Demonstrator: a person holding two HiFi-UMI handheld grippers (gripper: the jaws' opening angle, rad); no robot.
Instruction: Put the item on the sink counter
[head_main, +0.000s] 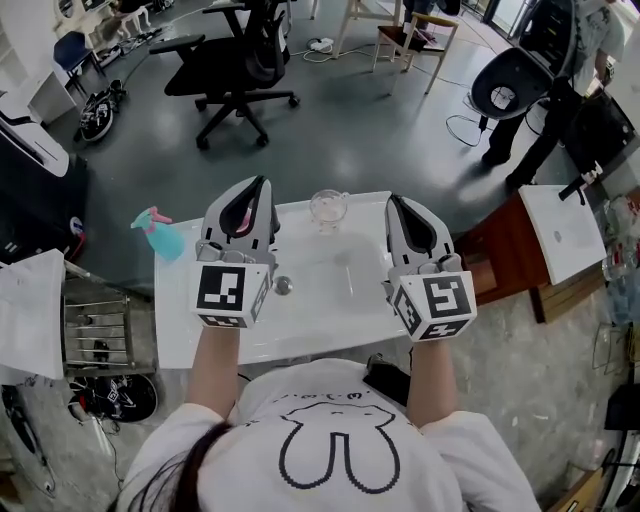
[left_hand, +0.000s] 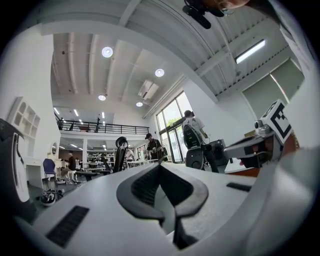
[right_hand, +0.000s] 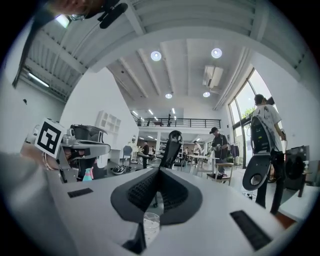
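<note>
Both grippers hover side by side above the white sink counter (head_main: 330, 335), pointing away from the person, and neither holds anything. The left gripper (head_main: 262, 185) has its jaws brought together; in the left gripper view (left_hand: 159, 166) the dark pads meet at the tips with nothing between them. The right gripper (head_main: 393, 201) is likewise closed, its pads pressed against each other in the right gripper view (right_hand: 160, 170) with no object caught in them. The glass cup (head_main: 329, 208) stands upright on the counter's far rim, just behind the shallow basin (head_main: 335, 272), and in the head view it sits between the two grippers, a little ahead of their tips and touching neither. The right gripper view picks up the same cup (right_hand: 151, 226) through the gap beneath its closed pads, low and slightly left of centre, clearly beyond the jaws rather than inside them. A round metal drain (head_main: 283, 286) lies in the basin near the left gripper. A teal spray bottle (head_main: 160, 233) with a pink trigger stands at the counter's far left corner, well to the left of the left gripper.
</note>
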